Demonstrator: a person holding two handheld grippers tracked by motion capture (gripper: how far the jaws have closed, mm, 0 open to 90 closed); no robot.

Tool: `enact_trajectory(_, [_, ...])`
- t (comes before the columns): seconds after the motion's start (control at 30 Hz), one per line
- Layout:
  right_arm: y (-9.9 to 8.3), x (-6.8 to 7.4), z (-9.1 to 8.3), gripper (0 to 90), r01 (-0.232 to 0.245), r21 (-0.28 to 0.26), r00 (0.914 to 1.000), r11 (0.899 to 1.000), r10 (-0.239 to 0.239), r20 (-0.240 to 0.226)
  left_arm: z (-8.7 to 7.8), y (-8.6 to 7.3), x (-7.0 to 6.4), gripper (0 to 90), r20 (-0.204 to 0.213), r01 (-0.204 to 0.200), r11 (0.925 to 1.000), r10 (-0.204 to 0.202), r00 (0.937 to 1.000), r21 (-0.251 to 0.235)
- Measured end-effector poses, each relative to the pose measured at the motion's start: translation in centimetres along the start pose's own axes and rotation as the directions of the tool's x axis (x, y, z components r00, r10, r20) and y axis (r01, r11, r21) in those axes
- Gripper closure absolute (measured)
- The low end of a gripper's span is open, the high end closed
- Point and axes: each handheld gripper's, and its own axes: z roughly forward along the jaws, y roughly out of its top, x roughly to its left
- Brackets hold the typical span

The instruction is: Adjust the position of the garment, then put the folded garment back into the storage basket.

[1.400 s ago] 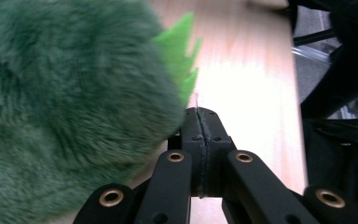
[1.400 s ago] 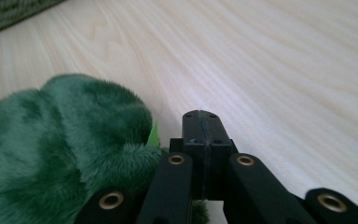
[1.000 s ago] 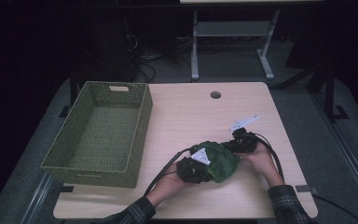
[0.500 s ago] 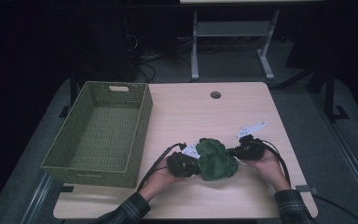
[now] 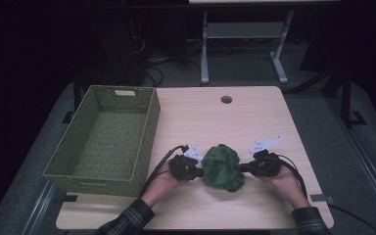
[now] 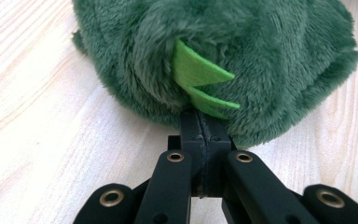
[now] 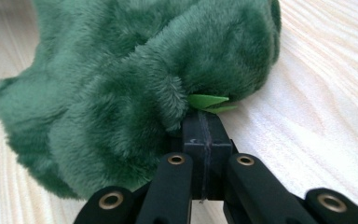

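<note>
green woven basket point(image 5: 103, 142) with straight sides sits on the left part of the light wooden table point(image 5: 210, 117). it is a long box shape and you can see its woven floor. near the far edge of the table is a small round hole point(image 5: 226, 99).

next, going right, comes the person's left hand point(image 5: 169, 176) in a plaid sleeve point(image 5: 127, 220). it holds the black left gripper point(image 5: 192, 168), just beside the basket's near right corner. a black cable point(image 5: 164, 159) loops from it. in the left gripper view its two jaws are pressed together, pinching the fuzzy dark green plush toy point(image 6: 223, 60) just under two bright green felt points point(image 6: 200, 81).

the plush toy point(image 5: 221, 166) lies bunched up on the table near the front edge, between the two grippers and touching both. in the high view it looks like a soft round lump.

on the right is the black right gripper point(image 5: 248, 167), held by the person's right hand point(image 5: 281, 178). a pale flat plate point(image 5: 265, 143) sticks up from its top. in the right gripper view its jaws are squeezed together too, nipping a fold of the toy point(image 7: 135, 79) next to a little bright green felt tip point(image 7: 207, 101). the toy rests on the wood on that side as well.
</note>
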Motion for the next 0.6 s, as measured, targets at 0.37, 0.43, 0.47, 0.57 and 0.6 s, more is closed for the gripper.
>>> enact_trajectory(0.37, [-0.8,0.7,-0.8,89.9,-0.008,-0.034,1.0,0.999,0.008,-0.005,-0.7,-0.2,0.6,89.5,-0.018,0.008,0.9999,-0.008,0.9998,-0.007])
enact_trajectory(0.43, [-1.2,0.7,-1.5,88.6,-0.015,-0.054,0.9998,0.998,0.016,0.013,-1.1,-0.3,0.7,87.3,-0.017,0.012,0.9998,-0.012,0.9998,-0.014])
enact_trajectory(0.47, [-1.4,0.7,-1.7,86.0,-0.017,-0.063,0.9996,0.998,0.018,0.021,-1.2,-0.3,0.7,85.4,-0.018,0.011,0.9998,-0.011,0.9998,-0.019])
enact_trajectory(0.57, [-2.2,0.6,-2.6,76.9,-0.038,-0.106,0.998,0.994,0.043,0.047,-1.8,-0.4,0.5,73.1,-0.027,0.016,0.9995,-0.016,0.9995,-0.028])
enact_trajectory(0.6, [-2.5,0.6,-2.8,71.7,-0.039,-0.113,0.9968,0.993,0.046,0.066,-2.0,-0.4,0.4,69.0,-0.025,0.013,0.9995,-0.013,0.9996,-0.028])
